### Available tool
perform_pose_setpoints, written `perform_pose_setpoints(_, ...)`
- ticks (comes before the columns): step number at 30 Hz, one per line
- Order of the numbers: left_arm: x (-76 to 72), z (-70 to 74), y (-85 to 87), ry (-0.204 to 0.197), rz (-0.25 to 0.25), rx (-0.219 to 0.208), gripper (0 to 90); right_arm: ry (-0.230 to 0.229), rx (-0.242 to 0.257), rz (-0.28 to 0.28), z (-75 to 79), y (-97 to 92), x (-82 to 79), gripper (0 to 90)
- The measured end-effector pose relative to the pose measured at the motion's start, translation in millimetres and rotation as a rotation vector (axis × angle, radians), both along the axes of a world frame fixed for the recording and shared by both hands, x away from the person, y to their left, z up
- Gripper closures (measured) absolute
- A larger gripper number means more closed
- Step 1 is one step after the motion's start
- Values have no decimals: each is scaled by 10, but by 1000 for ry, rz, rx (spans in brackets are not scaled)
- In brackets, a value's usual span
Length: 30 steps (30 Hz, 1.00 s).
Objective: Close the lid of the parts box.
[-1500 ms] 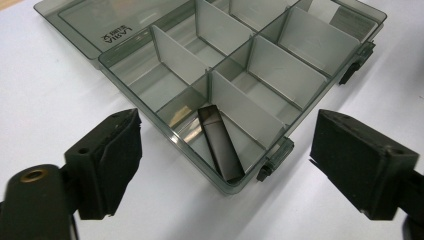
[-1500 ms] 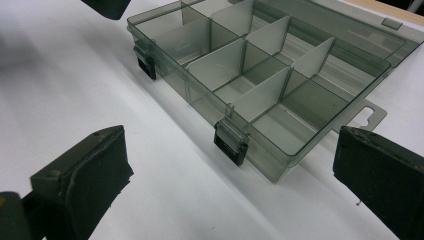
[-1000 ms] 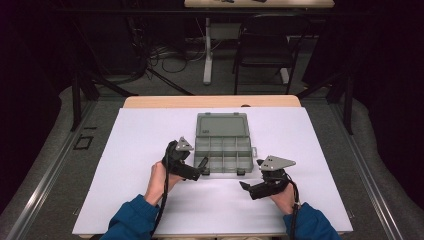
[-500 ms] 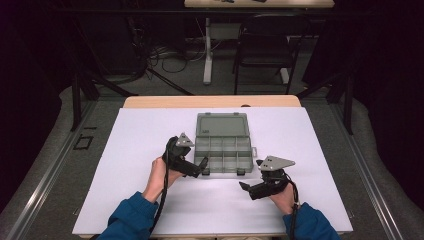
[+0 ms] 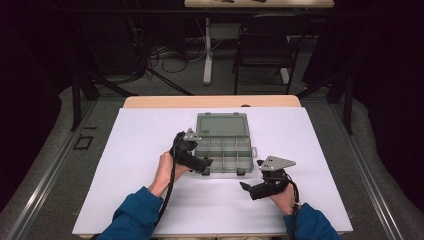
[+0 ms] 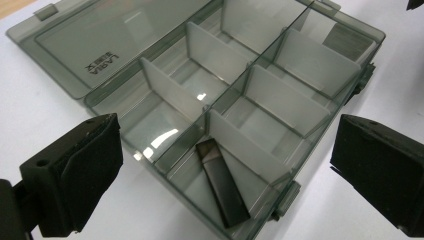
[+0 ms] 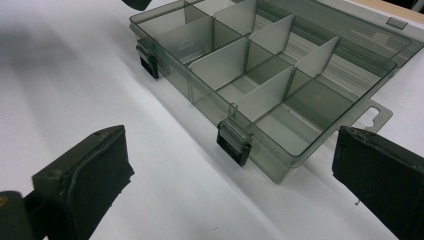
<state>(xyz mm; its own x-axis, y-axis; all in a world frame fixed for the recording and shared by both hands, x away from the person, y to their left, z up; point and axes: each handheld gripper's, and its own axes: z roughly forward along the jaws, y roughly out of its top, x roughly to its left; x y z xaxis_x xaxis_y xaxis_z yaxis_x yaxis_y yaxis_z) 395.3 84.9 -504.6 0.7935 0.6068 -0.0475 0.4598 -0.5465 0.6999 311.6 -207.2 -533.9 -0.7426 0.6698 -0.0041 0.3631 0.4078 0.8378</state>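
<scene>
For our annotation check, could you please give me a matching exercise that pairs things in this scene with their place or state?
Column one:
1. lid
2. small black piece
3. left gripper
4. right gripper

Column two:
A. open, over bare white table near the box's front right corner
B. folded back flat on the table
C. lying in a front corner compartment of the organizer box
D. open, at the box's front left corner

Pairs: 1-B, 2-C, 3-D, 4-A
</scene>
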Motion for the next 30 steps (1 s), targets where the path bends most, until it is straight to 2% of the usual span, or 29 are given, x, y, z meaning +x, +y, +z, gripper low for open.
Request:
perform_pose_setpoints(9,71,-51,-79,-20,9,7,8,1,-5,2,-3,4,0,11)
perform_pose_setpoints(12,91,-82,-100,-22,13,14,53,3,-3,3,-6,5,1,11)
perform_pose_setpoints(15,105,-103,-108,-24,13,16,137,4,-5,3,-9,8,1,11)
perform_pose_setpoints(19,119,-124,-116,-28,23,22,181,4,-6,5,-10,7,2,11)
perform_pose_setpoints(30,149,-185,-154,-33,32,36,384,11,-4,9,-18,10,5,11)
